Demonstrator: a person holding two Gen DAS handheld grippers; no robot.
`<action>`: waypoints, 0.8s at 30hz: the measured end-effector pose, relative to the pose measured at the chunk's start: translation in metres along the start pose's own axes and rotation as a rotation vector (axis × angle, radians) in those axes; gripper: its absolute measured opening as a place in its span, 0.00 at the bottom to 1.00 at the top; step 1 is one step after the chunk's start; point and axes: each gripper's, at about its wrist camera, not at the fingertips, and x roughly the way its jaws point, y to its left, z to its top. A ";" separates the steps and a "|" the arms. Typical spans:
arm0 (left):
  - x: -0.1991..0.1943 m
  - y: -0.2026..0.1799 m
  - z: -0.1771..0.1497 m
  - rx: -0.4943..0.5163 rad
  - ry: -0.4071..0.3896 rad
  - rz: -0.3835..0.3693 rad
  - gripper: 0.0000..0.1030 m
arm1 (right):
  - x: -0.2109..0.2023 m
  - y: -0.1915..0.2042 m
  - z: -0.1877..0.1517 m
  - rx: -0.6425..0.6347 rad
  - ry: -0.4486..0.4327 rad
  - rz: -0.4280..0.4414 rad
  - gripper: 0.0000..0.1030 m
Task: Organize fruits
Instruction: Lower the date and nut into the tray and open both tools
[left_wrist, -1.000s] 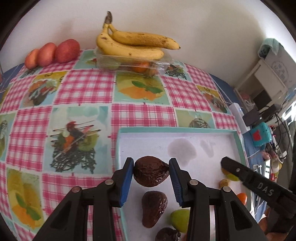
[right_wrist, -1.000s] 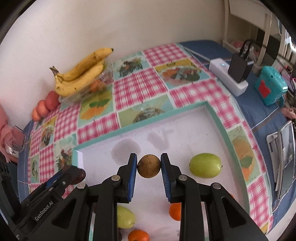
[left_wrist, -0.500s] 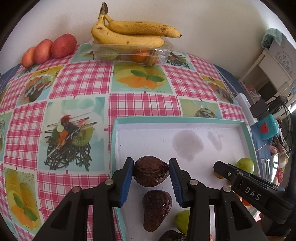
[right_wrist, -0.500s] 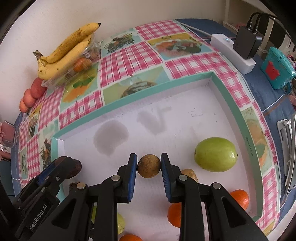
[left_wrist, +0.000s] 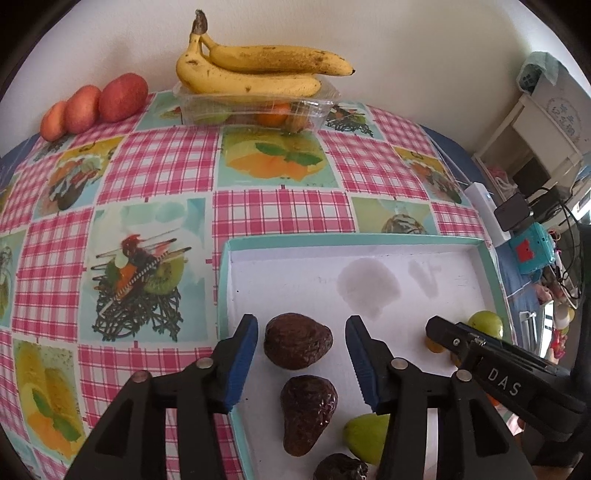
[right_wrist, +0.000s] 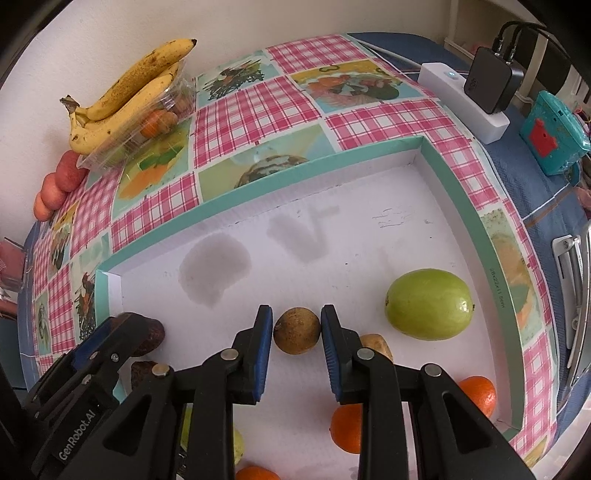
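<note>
My left gripper (left_wrist: 300, 334) is open around a dark brown avocado (left_wrist: 297, 340) that rests on the white floor of the teal-rimmed tray (left_wrist: 332, 240), with gaps on both sides. A second avocado (left_wrist: 308, 413) lies just behind it. My right gripper (right_wrist: 296, 328) is shut on a small round brown fruit (right_wrist: 296, 330), low over the tray floor (right_wrist: 332, 236). A green guava (right_wrist: 428, 303) lies to its right. Oranges (right_wrist: 476, 395) sit near the tray's right corner.
Bananas (left_wrist: 255, 70) lie on a clear plastic box (left_wrist: 255, 109) of fruit at the back wall. Red apples (left_wrist: 92, 105) sit at the back left. A white power strip with an adapter (right_wrist: 476, 92) and a teal device (right_wrist: 552, 133) lie right of the tablecloth.
My left gripper has opened and let go of the avocado, which now rests on the tray. My right gripper has come lower over the tray, still holding the brown fruit.
</note>
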 end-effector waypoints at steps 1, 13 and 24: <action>-0.003 0.000 0.000 0.002 -0.002 0.003 0.52 | -0.001 0.000 0.000 0.001 -0.004 -0.002 0.34; -0.034 0.046 0.001 -0.101 -0.039 0.112 0.84 | -0.023 0.012 -0.005 -0.052 -0.048 0.000 0.58; -0.057 0.096 -0.020 -0.164 -0.108 0.260 1.00 | -0.032 0.042 -0.023 -0.128 -0.076 0.032 0.86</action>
